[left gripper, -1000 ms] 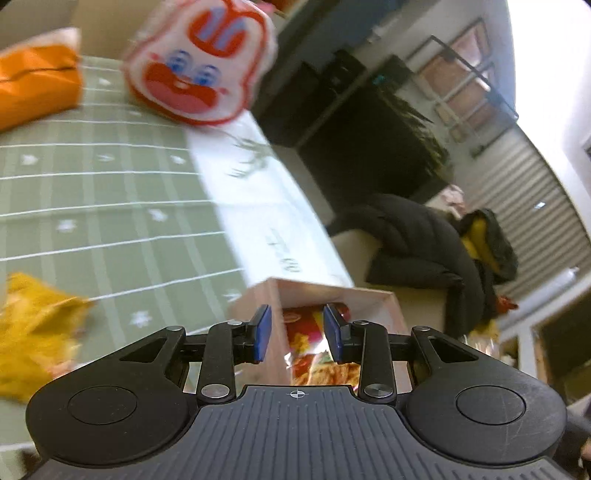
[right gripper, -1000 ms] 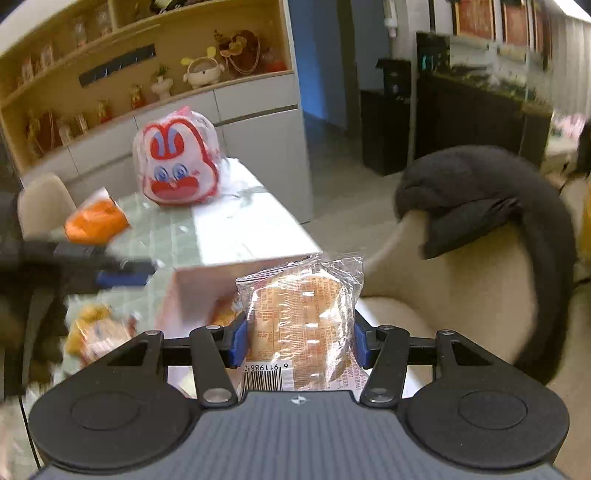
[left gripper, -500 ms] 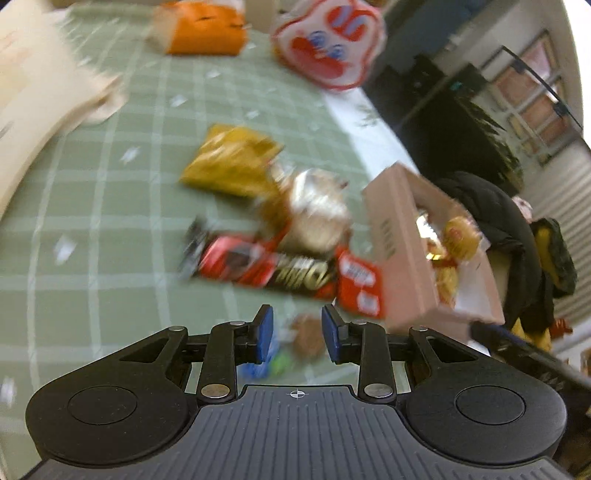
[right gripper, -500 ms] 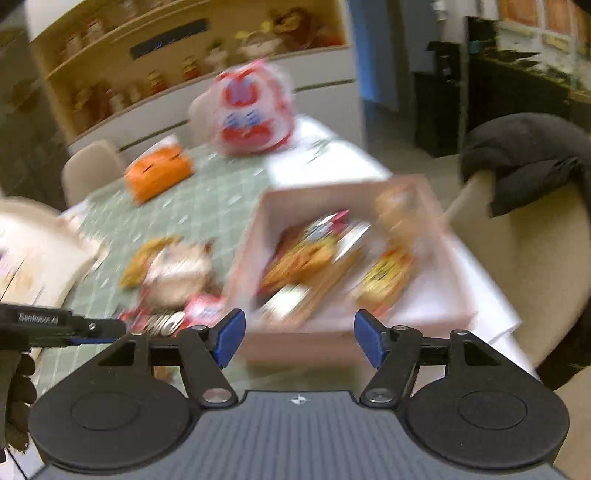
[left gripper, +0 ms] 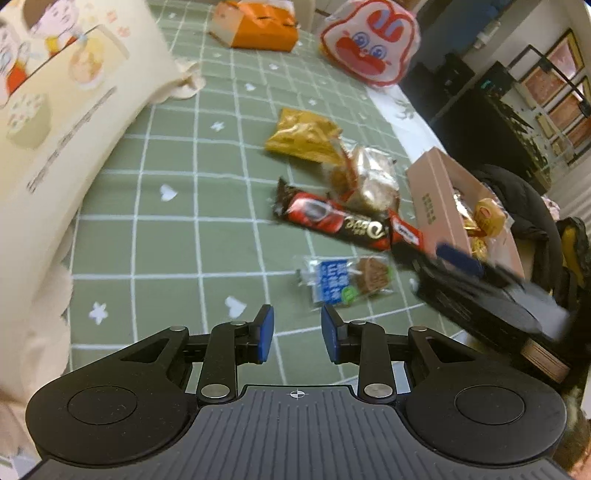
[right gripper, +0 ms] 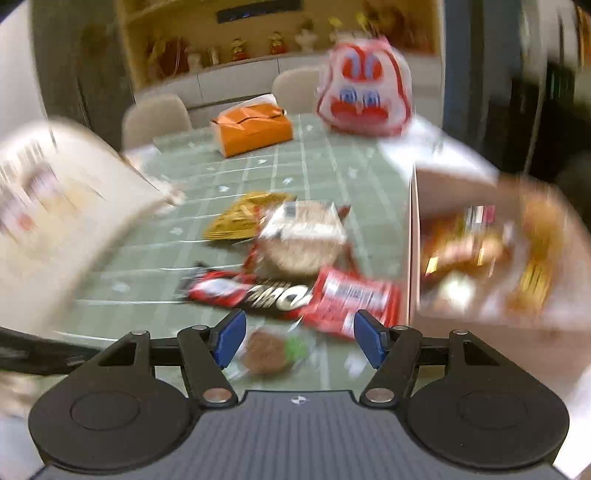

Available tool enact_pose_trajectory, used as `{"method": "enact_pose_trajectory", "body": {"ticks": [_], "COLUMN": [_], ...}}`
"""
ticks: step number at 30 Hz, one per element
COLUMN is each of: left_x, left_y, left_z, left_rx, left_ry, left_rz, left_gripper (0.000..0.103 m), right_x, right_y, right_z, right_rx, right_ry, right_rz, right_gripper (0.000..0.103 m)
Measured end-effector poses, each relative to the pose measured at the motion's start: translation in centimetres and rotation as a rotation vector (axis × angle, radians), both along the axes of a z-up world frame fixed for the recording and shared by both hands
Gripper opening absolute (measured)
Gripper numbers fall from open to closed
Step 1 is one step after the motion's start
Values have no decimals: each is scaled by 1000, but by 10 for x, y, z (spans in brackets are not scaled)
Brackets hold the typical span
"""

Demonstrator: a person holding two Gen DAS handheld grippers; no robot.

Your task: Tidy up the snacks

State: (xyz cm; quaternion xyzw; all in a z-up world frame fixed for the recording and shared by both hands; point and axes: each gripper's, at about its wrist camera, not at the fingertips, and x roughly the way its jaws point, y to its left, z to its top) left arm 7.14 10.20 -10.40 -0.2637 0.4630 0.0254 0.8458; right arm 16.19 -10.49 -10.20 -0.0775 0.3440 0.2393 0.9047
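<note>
Loose snacks lie on the green checked tablecloth (left gripper: 177, 236): a yellow packet (left gripper: 303, 136), a clear-wrapped cake (left gripper: 369, 177), a long red and black chocolate pack (left gripper: 332, 221) and a small blue cookie packet (left gripper: 343, 280). A pink cardboard box (left gripper: 436, 199) with several snacks inside stands to their right. My left gripper (left gripper: 297, 332) is open and empty, just short of the cookie packet. My right gripper (right gripper: 300, 339) hovers over the cookie packet (right gripper: 266, 350), before the chocolate pack (right gripper: 258, 291). Its jaws are closing with nothing pressed between them. It shows blurred beside the box (right gripper: 413, 258).
A rabbit-face bag (left gripper: 369, 40) and an orange box (left gripper: 258, 26) sit at the far end of the table. A large cream bag with cartoon print (left gripper: 55, 110) fills the left side. A chair with a dark coat (left gripper: 517, 199) stands past the table's right edge.
The right gripper let go of the biscuit pack it held and swung from above the box down to the loose snacks. The left gripper turned from the box toward the table's snacks.
</note>
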Motion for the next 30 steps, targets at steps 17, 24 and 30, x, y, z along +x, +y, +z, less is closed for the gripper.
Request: {"method": "enact_pose_trajectory", "body": {"ticks": [17, 24, 30], "left_x": [9, 54, 140], "left_y": [20, -16, -66], "left_z": [-8, -1, 6], "left_rx": [-39, -21, 65], "left_ry": [-15, -66, -159], "left_rz": [-15, -181, -402], "left_gripper": [32, 32, 32], "right_x": [-24, -61, -39], "right_y": [6, -28, -69], "right_z": [-28, -25, -14], "right_rx": [-131, -76, -37], "right_ry": [102, 147, 121], "right_rz": [35, 16, -163], "right_gripper": [2, 3, 33]}}
